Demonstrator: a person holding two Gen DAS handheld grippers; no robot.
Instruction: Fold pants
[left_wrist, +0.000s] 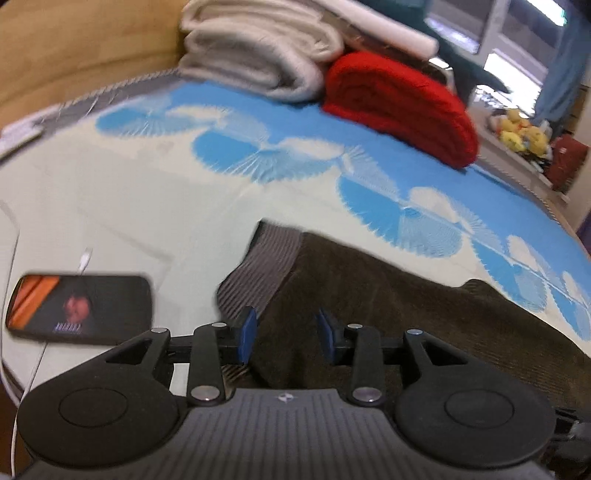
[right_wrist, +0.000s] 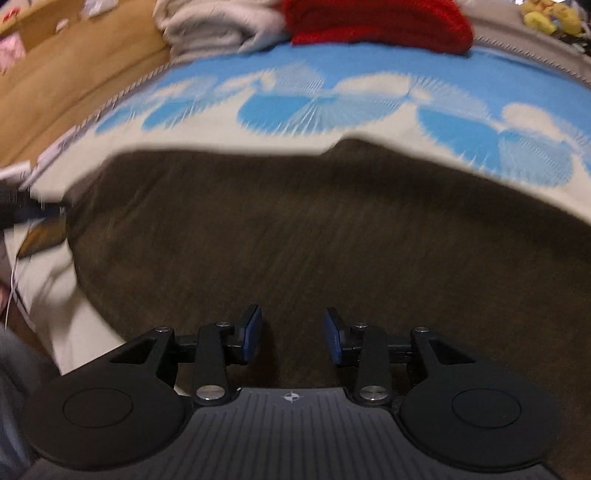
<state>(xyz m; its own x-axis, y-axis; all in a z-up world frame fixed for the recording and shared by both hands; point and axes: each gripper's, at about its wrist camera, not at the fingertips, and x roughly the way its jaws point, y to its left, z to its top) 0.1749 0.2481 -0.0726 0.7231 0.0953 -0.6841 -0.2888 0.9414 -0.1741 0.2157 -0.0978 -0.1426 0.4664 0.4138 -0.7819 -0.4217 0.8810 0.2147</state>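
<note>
Dark brown pants (left_wrist: 388, 314) lie flat on the bed cover (left_wrist: 147, 192), directly under and ahead of both tongs. Left gripper (left_wrist: 286, 336) – jaws parted, nothing clamped – hovers by the grey ribbed waistband (left_wrist: 266, 266); a phone (left_wrist: 81, 306) lies to its left. Right gripper (right_wrist: 293, 338) – likewise released – hangs over the blurred cloth.

The bed (left_wrist: 110, 192) has a cover that is pale with big blue fan shapes. Dark brown pants (left_wrist: 406, 314) lie flat on it, with a grey ribbed waistband. A black phone (left_wrist: 81, 306) lies beside the pants, with a thin white cable near it. At the far end sit folded white blankets (left_wrist: 255, 55) and a red blanket (left_wrist: 402, 110), side by side.
</note>
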